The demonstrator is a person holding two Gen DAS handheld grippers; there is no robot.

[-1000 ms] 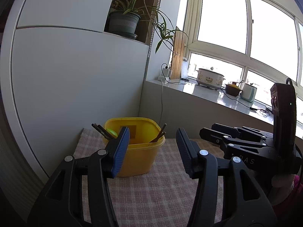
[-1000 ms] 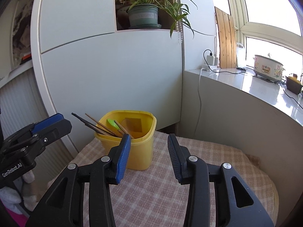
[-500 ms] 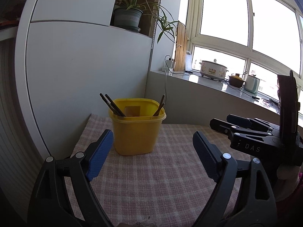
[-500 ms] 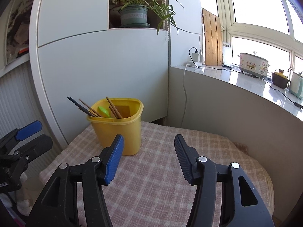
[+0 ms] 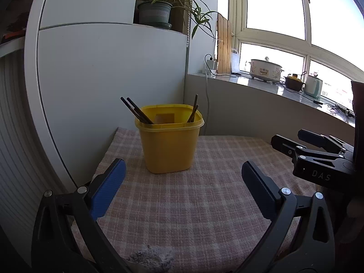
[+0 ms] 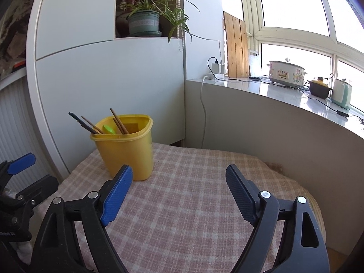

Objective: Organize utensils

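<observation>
Checked cloth (image 5: pixel 204 195) is covering the table, with the yellow bin (image 5: pixel 169 141) standing far-left, chopsticks (image 6: pixel 91 125) leaning steeply inside. Left gripper (image 5: pixel 182 182) is facing it nearly head-on, jaws spread, empty; right gripper (image 6: pixel 179 186), equally spread, is sitting rightward.

Ahead of the fingers, white cabinet (image 6: pixel 109 72) holds a potted plant (image 6: pixel 145 22); bright windows (image 5: pixel 275 11) light the counter (image 6: pixel 284 91).

Chopsticks (image 6: pixel 118 122) in bin (image 6: pixel 127 152) on tablecloth (image 6: pixel 193 204)
</observation>
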